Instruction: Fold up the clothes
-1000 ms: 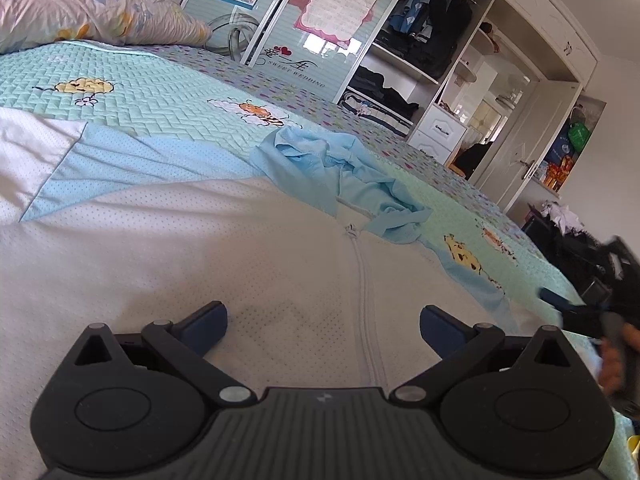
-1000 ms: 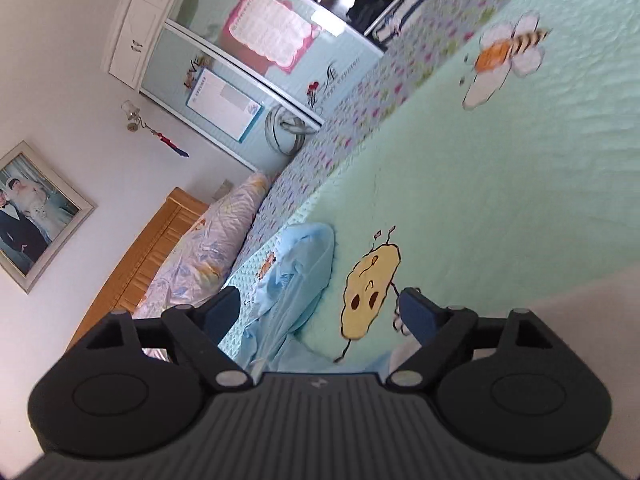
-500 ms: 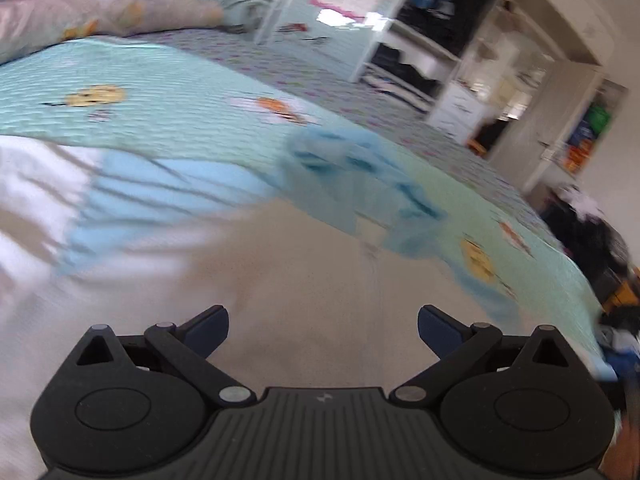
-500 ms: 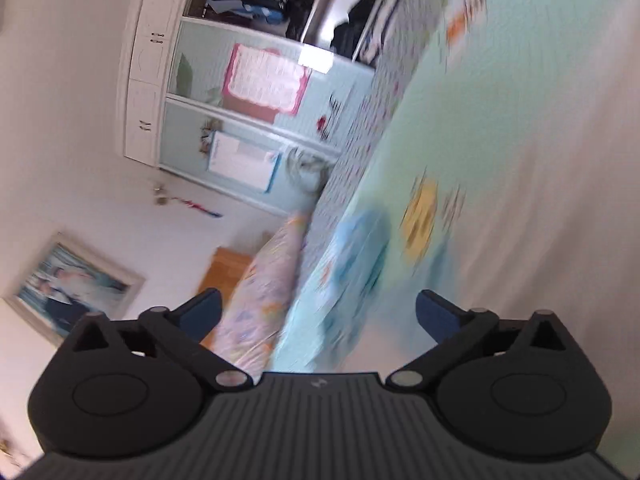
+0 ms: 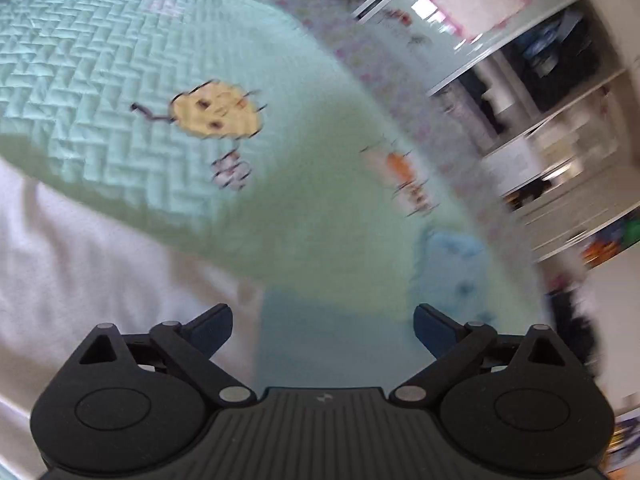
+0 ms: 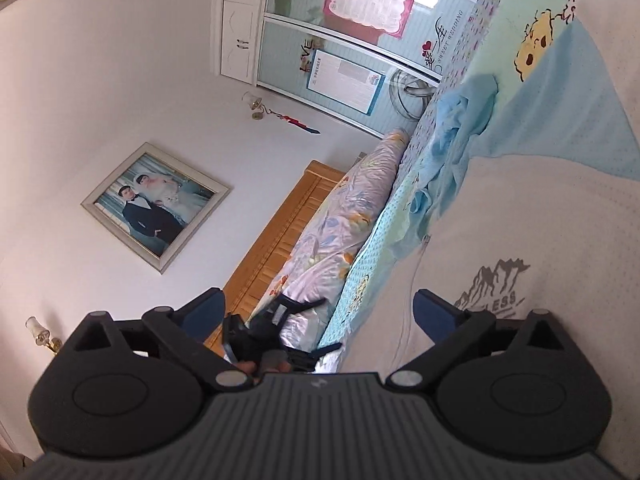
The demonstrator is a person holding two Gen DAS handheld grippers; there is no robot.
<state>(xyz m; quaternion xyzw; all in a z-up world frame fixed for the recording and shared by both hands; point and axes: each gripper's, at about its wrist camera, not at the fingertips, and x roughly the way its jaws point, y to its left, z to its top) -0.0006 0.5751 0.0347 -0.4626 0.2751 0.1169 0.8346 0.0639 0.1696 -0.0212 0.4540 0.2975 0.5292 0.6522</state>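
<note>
Both tools have swung leftward over the bed [image 5: 100, 60]; left tool [image 5: 322, 322] and right tool [image 6: 318, 308] gape, released. White jacket [image 6: 540, 240] lies spread flat, probably awaiting a grasp at its sleeve or hem.

Our left tongs [image 5: 322, 320] have swung from the jacket's [image 6: 540, 248] zip out over its white sleeve [image 5: 80, 248] at 9 o'clock; our right tongs [image 6: 318, 306] now face the jacket's chest.

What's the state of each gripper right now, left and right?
Left gripper: open, nothing between its fingers, above the white jacket.
Right gripper: open, holding nothing, tilted over the same jacket.
</note>
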